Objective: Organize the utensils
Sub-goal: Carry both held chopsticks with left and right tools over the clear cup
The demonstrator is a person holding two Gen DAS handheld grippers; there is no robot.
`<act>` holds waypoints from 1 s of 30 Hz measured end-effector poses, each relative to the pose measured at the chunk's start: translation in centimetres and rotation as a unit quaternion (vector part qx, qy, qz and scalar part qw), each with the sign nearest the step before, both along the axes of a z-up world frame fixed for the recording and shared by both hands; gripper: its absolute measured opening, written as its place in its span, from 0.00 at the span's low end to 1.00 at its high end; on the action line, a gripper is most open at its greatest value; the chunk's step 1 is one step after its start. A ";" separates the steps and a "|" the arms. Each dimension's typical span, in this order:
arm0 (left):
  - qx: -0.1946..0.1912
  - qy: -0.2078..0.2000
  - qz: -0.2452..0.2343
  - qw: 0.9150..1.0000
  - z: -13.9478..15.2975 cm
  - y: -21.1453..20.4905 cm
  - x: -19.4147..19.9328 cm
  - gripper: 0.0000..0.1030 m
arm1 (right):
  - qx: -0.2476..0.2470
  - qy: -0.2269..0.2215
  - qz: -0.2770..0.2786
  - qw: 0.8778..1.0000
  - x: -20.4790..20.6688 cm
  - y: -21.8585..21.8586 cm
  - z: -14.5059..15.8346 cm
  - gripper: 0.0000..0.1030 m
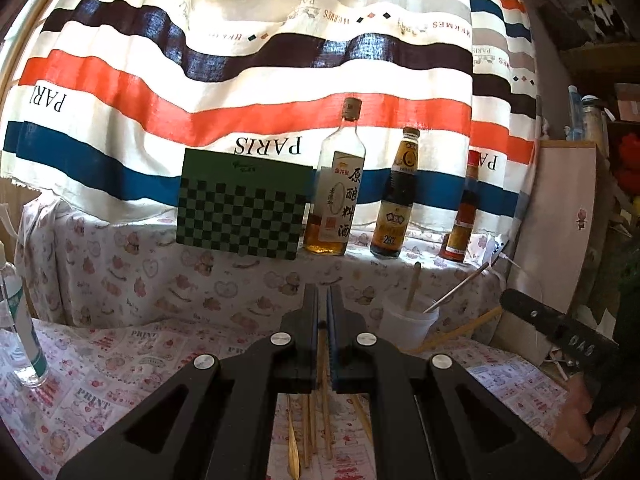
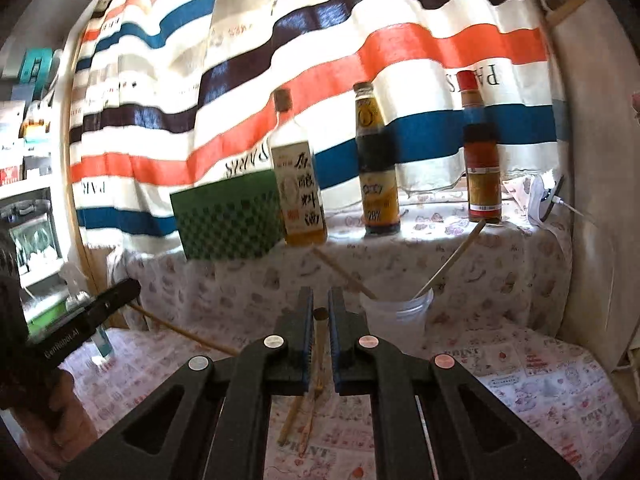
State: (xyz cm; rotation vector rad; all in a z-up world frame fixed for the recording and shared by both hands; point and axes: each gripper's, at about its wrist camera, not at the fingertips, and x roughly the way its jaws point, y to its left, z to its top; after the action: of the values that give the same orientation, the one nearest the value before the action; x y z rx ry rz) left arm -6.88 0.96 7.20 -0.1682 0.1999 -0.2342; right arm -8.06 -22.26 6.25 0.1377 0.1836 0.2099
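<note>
Left wrist view alone shows utensils (image 1: 308,432) on the table beneath its gripper (image 1: 322,304).

Daylight glows through the striped curtain (image 1: 248,80) ahead of you. Cluttered shelves (image 2: 28,152) stand at your left, a pale panel (image 1: 560,216) at your right.

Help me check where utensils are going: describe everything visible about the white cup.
The white cup is a translucent plastic tumbler, upright on the patterned tablecloth below the ledge of bottles. Its mouth is open. Two sticks lean inside against opposite sides of its rim, their tops splaying outward. Neither gripper touches it.
</note>
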 end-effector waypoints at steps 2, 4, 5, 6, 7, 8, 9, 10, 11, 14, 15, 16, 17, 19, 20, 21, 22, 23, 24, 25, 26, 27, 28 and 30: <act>-0.006 -0.005 0.002 1.000 0.2 0.3 -0.3 0.03 | 0.035 -0.007 0.012 0.999 -0.5 -0.8 0.4 0.08; -0.012 -0.010 0.002 1.000 0.4 0.6 -0.5 0.03 | 0.042 -0.022 0.009 0.999 -1.1 -1.3 0.8 0.08; -0.016 -0.013 0.001 1.000 0.5 0.8 -0.6 0.03 | 0.041 -0.036 0.003 0.999 -1.6 -1.5 1.2 0.08; -0.019 -0.014 -0.002 1.000 0.6 1.0 -0.7 0.03 | 0.037 -0.043 0.002 0.998 -1.9 -1.6 1.4 0.08; -0.023 -0.015 -0.004 1.000 0.6 1.1 -0.7 0.03 | 0.037 -0.046 0.000 0.998 -2.1 -1.6 1.4 0.08; -0.026 -0.015 -0.005 1.000 0.7 1.2 -0.8 0.03 | 0.039 -0.050 -0.001 0.998 -2.2 -1.7 1.6 0.08; -0.029 -0.015 -0.006 0.999 0.7 1.3 -0.8 0.03 | 0.043 -0.051 0.000 0.998 -2.4 -1.8 1.6 0.08; -0.031 -0.015 -0.008 0.999 0.7 1.4 -0.8 0.03 | 0.042 -0.050 0.004 0.998 -2.4 -1.8 1.7 0.08; -0.032 -0.014 -0.012 0.999 0.7 1.4 -0.8 0.03 | 0.039 -0.048 0.006 0.998 -2.4 -1.7 1.6 0.08; -0.030 -0.016 -0.015 0.999 0.7 1.2 -0.8 0.03 | 0.034 -0.051 0.002 0.998 -2.5 -1.5 1.6 0.08; -0.029 -0.017 -0.017 0.999 0.7 1.1 -0.9 0.03 | 0.031 -0.051 0.004 0.998 -2.5 -1.4 1.6 0.08; -0.027 -0.018 -0.019 0.999 0.6 1.0 -0.9 0.03 | 0.029 -0.051 0.004 0.998 -2.5 -1.3 1.5 0.08; -0.028 -0.018 -0.022 0.999 0.6 1.0 -1.0 0.03 | 0.028 -0.048 0.005 0.998 -2.4 -1.2 1.4 0.08; -0.035 -0.013 -0.031 0.999 0.5 0.9 -0.9 0.04 | 0.029 -0.038 0.011 0.999 -2.0 -1.1 1.2 0.08; -0.035 -0.011 -0.032 0.999 0.5 0.9 -0.8 0.04 | 0.028 -0.037 0.009 0.999 -1.8 -1.1 1.1 0.08; -0.032 -0.011 -0.031 0.999 0.5 0.8 -0.7 0.04 | 0.024 -0.035 0.005 0.999 -1.7 -1.0 1.0 0.08; -0.029 -0.010 -0.031 0.999 0.4 0.7 -0.7 0.04 | 0.022 -0.030 0.005 0.999 -1.4 -0.9 0.9 0.08; -0.027 -0.008 -0.032 0.999 0.4 0.6 -0.6 0.04 | 0.024 -0.024 0.009 0.999 -1.1 -1.0 0.8 0.08; -0.025 -0.004 -0.031 0.999 0.3 0.5 -0.5 0.04 | 0.026 -0.019 0.010 0.999 -0.9 -1.0 0.6 0.08; -0.023 0.001 -0.032 0.999 0.2 0.4 -0.2 0.05 | 0.027 -0.015 0.010 0.999 -0.7 -1.1 0.5 0.08; -0.024 0.008 -0.034 0.999 0.0 0.4 0.0 0.05 | 0.026 -0.011 0.010 1.000 -0.5 -1.0 0.4 0.08; -0.025 0.014 -0.037 0.999 -0.2 0.3 0.3 0.05 | 0.026 -0.004 0.012 1.000 -0.1 -1.1 0.3 0.08; -0.024 0.021 -0.037 0.999 -0.4 0.3 0.6 0.05 | 0.027 0.002 0.012 1.000 0.1 -1.1 0.1 0.08; -0.016 0.033 -0.030 0.999 -0.8 0.0 1.2 0.05 | 0.019 0.023 0.013 0.999 0.9 -0.9 -0.2 0.08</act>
State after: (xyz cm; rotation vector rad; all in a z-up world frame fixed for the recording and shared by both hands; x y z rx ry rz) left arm -5.71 1.00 6.38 -0.2017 0.2676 -0.2914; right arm -7.19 -23.12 6.00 0.1782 0.2271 0.2372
